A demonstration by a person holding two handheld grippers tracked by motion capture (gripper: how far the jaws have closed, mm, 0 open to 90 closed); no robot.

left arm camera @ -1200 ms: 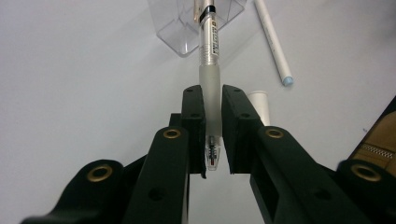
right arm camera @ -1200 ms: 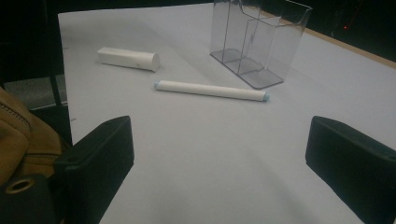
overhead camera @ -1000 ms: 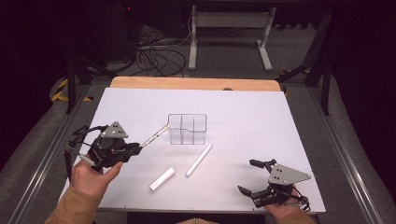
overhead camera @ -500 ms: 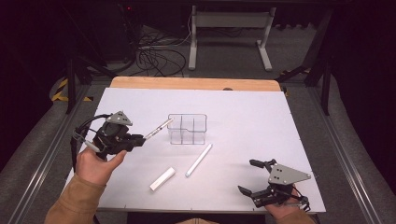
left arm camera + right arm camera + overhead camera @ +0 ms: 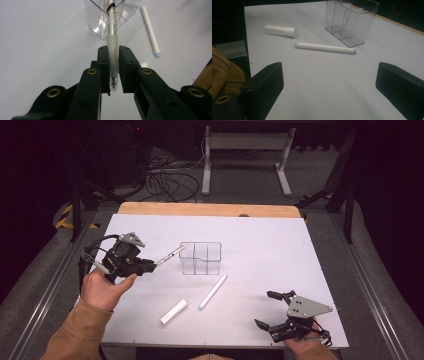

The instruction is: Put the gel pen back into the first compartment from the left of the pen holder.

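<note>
Left gripper [image 5: 152,265] raised over the table's [image 5: 280,250] left side, jaws clamped on a pen [image 5: 112,40]. Pen slanted up and forward, far end at the rim of the clear organizer [image 5: 200,258], over its left corner. Right gripper [image 5: 267,310] low at the near right edge, jaws spread wide, holding nothing. White tube [image 5: 212,291] and short white block [image 5: 174,311] flat between grippers, apart from each other.

White tube [image 5: 212,291] lying near the table's [image 5: 280,245] front edge, short white block [image 5: 174,311] beside it, closer to that edge; tangled cables [image 5: 167,180] on the floor past the far edge
</note>
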